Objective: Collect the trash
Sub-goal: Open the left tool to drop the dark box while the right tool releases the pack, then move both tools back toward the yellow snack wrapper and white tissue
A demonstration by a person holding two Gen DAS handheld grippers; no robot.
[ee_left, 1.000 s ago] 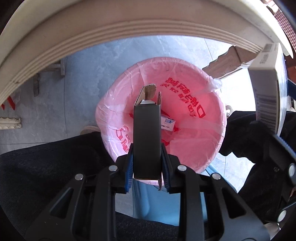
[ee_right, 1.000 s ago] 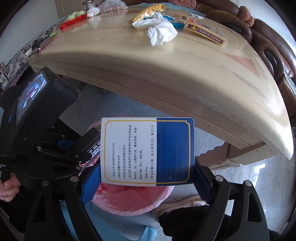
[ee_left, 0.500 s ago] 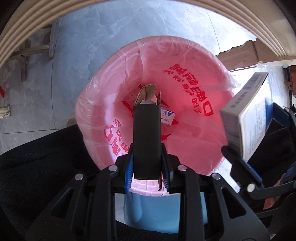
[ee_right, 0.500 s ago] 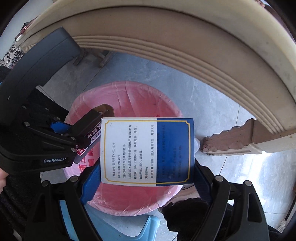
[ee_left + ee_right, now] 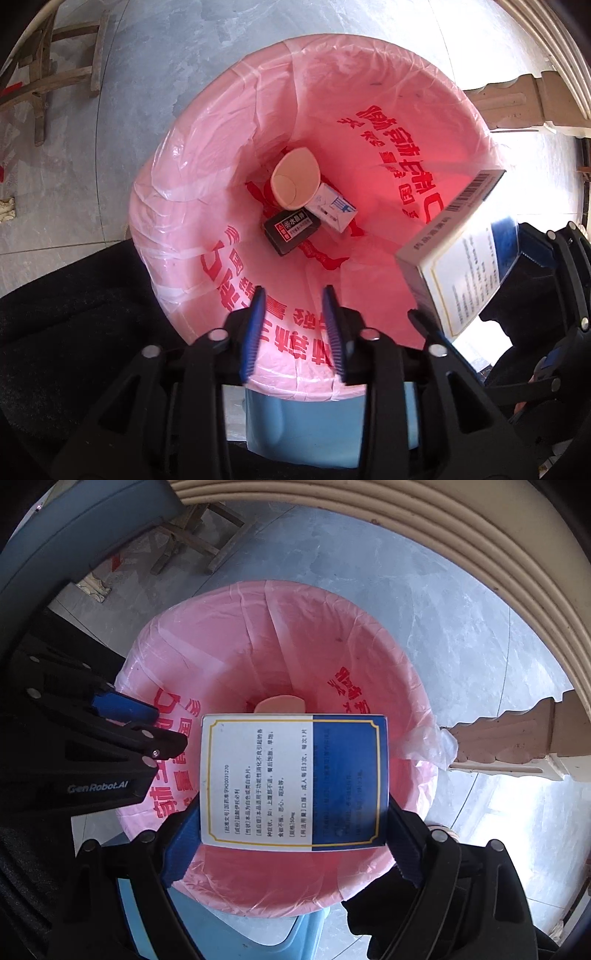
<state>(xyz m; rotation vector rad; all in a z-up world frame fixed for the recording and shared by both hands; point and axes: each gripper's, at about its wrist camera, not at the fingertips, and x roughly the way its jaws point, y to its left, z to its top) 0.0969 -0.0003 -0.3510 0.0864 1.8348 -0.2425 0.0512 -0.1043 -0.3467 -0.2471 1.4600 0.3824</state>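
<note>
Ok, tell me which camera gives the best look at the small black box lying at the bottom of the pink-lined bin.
The left wrist view. There the small black box lies unobstructed on the pink bin liner, label up, beside a paper cup. In the right wrist view the blue-and-white carton held in the right gripper hides the bin bottom, so the box is unseen.

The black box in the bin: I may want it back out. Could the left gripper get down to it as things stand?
Probably yes. The left gripper hangs over the pink-lined bin, fingers opening with nothing between them. The black box lies uncovered below, beside a paper cup.
</note>
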